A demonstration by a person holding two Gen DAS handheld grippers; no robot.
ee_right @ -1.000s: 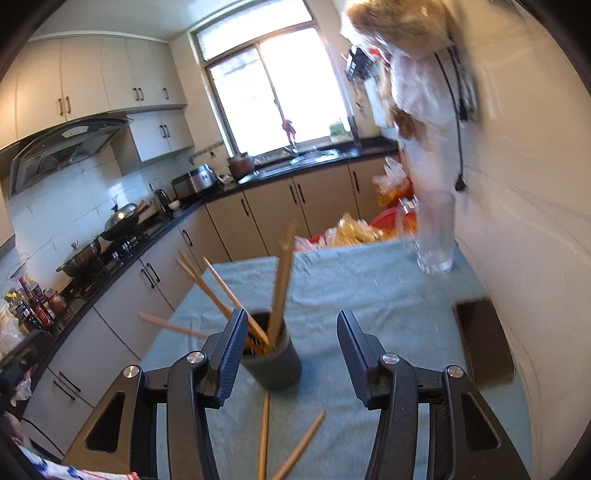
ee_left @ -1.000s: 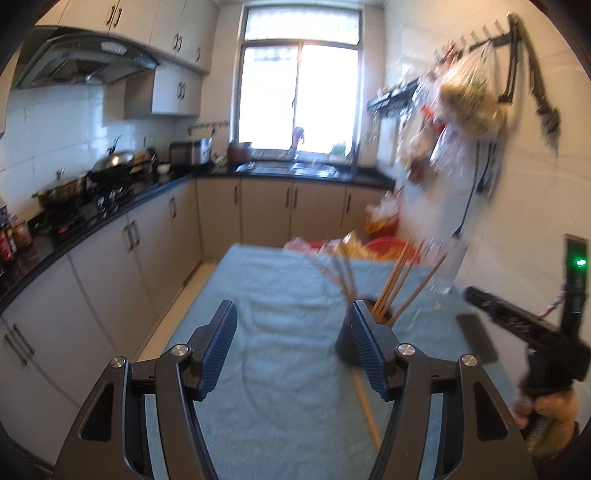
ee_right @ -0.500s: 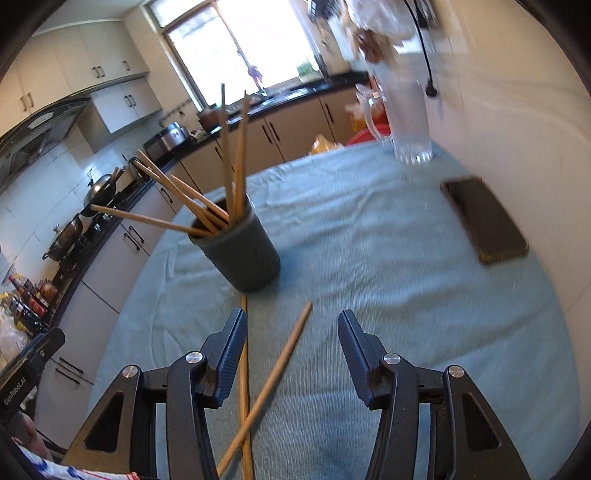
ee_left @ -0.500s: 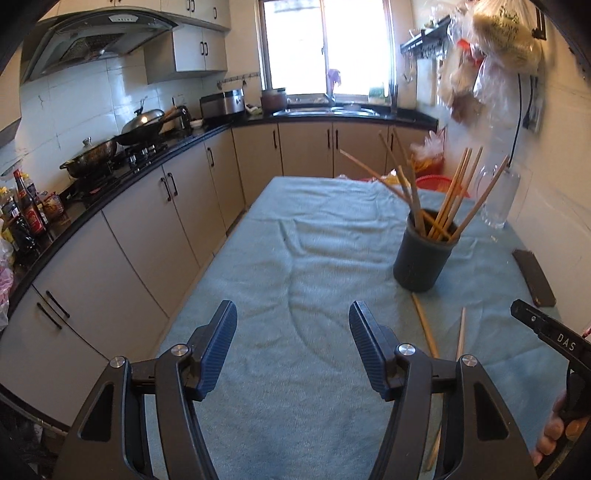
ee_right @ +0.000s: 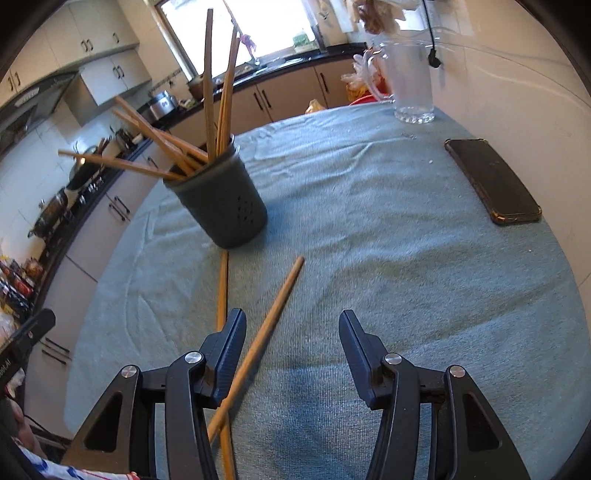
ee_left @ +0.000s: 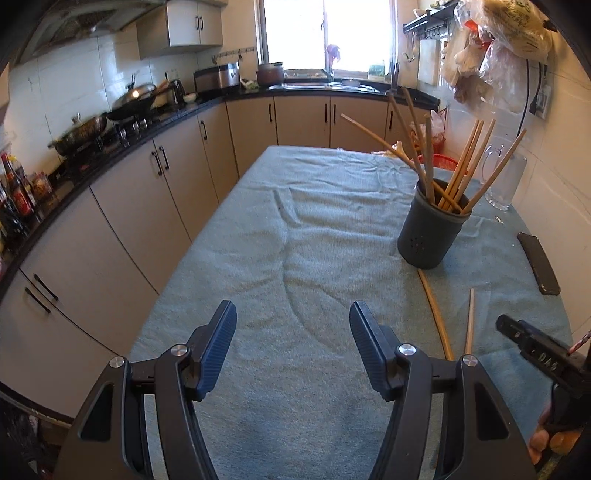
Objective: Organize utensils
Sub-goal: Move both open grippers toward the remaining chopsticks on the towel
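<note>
A dark grey utensil holder [ee_right: 221, 201] stands upright on the teal cloth [ee_right: 369, 258] that covers the tabletop, nearer the wall-side edge than the cabinet-side edge. A bunch of wooden chopsticks [ee_right: 210, 92] sticks out of it, some near upright, others splayed toward the cabinets. Two more chopsticks lie flat on the cloth on the near side of the holder. The long chopstick [ee_right: 222, 291] has its far end at the holder's base and runs straight toward the near edge. The angled chopstick [ee_right: 275, 314] lies apart from the holder and crosses the long one close to the right gripper.

The right gripper [ee_right: 291, 343] has its jaws spread wide and holds nothing; the angled chopstick passes just beside its left finger. The left gripper [ee_left: 291, 341] is also wide open and empty, over bare cloth toward the cabinet-side edge, well apart from the holder [ee_left: 430, 236].

A black phone [ee_right: 493, 181] lies flat by the wall-side edge. A clear glass pitcher [ee_right: 410, 85] stands at the far wall-side corner. Beyond the tabletop, beige cabinets [ee_left: 155, 192] run under a black counter toward a bright window [ee_left: 325, 33].
</note>
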